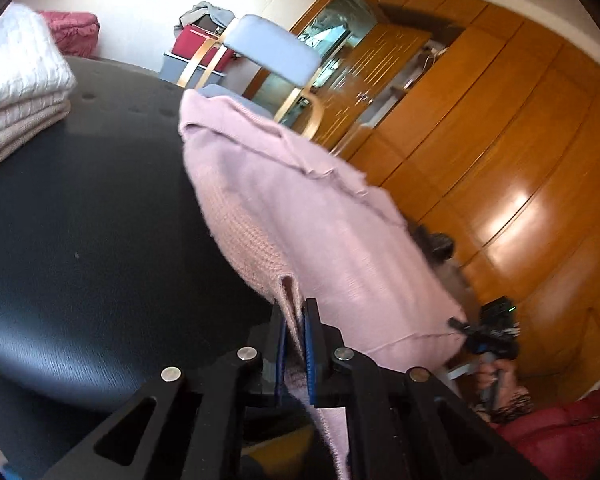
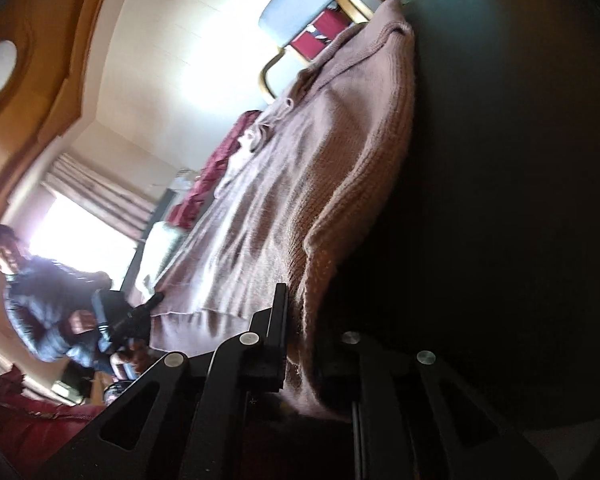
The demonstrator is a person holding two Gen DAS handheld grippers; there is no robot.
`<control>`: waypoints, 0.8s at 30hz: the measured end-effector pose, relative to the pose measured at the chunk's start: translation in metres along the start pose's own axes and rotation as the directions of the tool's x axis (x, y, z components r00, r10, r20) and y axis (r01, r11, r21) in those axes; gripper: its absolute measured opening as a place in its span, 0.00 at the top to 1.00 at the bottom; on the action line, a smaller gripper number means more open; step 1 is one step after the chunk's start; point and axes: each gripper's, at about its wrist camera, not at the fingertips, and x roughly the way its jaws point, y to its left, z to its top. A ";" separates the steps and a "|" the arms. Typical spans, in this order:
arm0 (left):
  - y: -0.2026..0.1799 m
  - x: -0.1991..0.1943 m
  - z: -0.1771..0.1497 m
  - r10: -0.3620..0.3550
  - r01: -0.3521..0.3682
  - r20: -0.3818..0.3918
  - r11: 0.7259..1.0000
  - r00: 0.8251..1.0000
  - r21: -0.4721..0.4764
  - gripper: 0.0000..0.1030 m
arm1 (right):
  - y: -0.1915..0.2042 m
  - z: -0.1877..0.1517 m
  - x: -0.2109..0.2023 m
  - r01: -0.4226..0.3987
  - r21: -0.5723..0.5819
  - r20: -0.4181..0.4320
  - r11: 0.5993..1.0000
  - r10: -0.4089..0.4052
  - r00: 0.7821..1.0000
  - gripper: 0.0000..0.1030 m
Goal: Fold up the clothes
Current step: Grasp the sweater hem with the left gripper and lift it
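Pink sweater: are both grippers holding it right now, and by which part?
Yes. Left gripper and right gripper are each shut on an edge of the pink sweater, near opposite corners.

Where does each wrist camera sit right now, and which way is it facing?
Left wrist: behind the left gripper, tilted, facing along the black table toward wooden wardrobes; its fingers clamp the pink knitted sweater; the right gripper and hand show far right.
Right wrist: behind the right gripper, rolled sideways, facing the window; it pinches the sweater; the person and left gripper show left.
Shared: sweater, table, blue-cushioned wooden chair.
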 end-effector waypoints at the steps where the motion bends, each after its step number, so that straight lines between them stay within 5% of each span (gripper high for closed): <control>1: 0.000 -0.005 -0.003 -0.030 0.030 0.006 0.999 1.000 -0.015 0.94 | 0.002 -0.003 -0.003 -0.030 0.003 -0.002 1.000 0.030 1.000 0.90; 4: 0.001 -0.019 -0.014 -0.143 0.145 0.033 0.988 0.989 -0.057 0.94 | 0.011 -0.009 -0.015 -0.150 0.001 -0.001 0.989 0.150 0.989 0.90; 8: 0.008 -0.025 -0.011 -0.257 0.271 0.119 0.954 0.959 -0.127 0.94 | 0.012 0.021 -0.013 -0.197 0.021 0.029 0.980 0.196 0.980 0.90; 13: 0.036 -0.006 0.026 -0.363 0.417 0.232 0.870 0.903 -0.264 0.94 | 0.012 0.059 -0.010 -0.256 0.043 0.066 0.966 0.253 0.965 0.90; 19: 0.051 0.028 0.092 -0.356 0.430 0.269 0.849 0.895 -0.309 0.94 | 0.011 0.105 -0.006 -0.322 0.071 0.111 0.944 0.313 0.943 0.90; 24: 0.082 0.070 0.137 -0.321 0.410 0.270 0.816 0.908 -0.408 0.94 | -0.006 0.158 0.024 -0.295 0.143 0.108 0.945 0.282 0.953 0.90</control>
